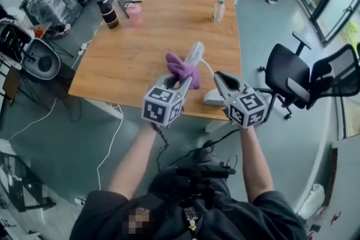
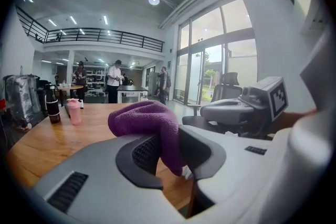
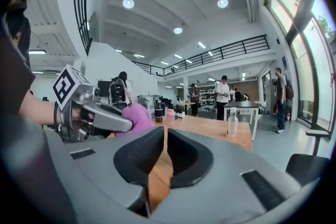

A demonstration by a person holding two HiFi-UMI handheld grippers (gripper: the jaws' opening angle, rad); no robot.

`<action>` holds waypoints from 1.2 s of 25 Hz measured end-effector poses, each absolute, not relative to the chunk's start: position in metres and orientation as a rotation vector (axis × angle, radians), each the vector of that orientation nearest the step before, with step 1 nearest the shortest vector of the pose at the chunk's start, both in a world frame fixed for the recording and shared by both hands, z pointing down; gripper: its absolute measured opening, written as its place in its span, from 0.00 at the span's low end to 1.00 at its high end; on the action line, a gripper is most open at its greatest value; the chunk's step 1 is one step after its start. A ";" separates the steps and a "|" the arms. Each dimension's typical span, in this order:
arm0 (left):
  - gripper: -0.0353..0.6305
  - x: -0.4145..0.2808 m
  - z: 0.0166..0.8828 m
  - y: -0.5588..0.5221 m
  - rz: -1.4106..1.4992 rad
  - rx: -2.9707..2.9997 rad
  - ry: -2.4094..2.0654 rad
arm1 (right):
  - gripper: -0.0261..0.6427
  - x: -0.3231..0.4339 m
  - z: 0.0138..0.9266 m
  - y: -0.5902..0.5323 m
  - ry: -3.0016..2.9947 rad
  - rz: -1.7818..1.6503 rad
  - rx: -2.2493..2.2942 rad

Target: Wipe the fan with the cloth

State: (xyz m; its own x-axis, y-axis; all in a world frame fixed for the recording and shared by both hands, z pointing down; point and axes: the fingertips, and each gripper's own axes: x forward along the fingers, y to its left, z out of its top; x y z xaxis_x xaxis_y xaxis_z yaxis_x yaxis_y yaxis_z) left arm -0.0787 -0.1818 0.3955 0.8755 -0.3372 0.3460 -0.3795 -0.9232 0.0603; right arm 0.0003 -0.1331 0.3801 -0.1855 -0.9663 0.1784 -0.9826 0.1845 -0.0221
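Observation:
My left gripper [image 1: 183, 82] is shut on a purple cloth [image 1: 182, 68], which bunches above its jaws over the near right part of the wooden table [image 1: 124, 59]. In the left gripper view the cloth [image 2: 144, 120] hangs down between the pads. The small white fan [image 1: 195, 53] stands just behind the cloth, and its base [image 1: 214, 98] sits by the table's near edge. My right gripper [image 1: 221, 78] hovers just right of the fan. Its jaws [image 3: 164, 150] are shut, with nothing between them. From the right gripper view the cloth [image 3: 137, 117] shows at the left.
At the table's far side stand a black tumbler [image 1: 107, 11], a pink cup [image 1: 134, 13] and a clear bottle [image 1: 219, 8]. A black office chair [image 1: 289, 78] is at the right of the table. People stand by other tables in the background.

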 end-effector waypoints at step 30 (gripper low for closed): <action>0.19 -0.201 0.341 -0.039 0.356 3.017 -0.451 | 0.03 -0.148 0.296 0.015 -2.421 0.032 2.021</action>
